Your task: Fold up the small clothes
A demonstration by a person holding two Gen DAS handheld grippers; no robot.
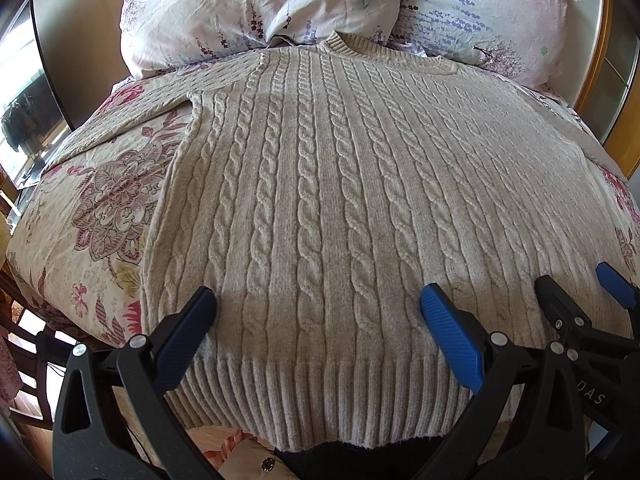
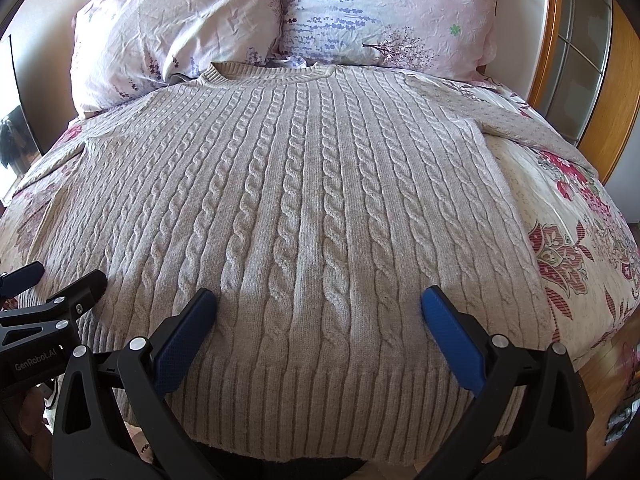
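lying flat on bedspread [image 1: 100,208], sweater [image 1: 320,184] hem beneath both spread jaws

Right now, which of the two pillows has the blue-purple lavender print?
The right-hand floral pillow, behind the beige cable-knit sweater's collar; the left pink pillow is mostly plain with sparse sprigs.

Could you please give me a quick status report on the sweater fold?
Left gripper open, right gripper open, both above the hem. Sweater flat on bed, unfolded, sleeves out. Nothing in the way.
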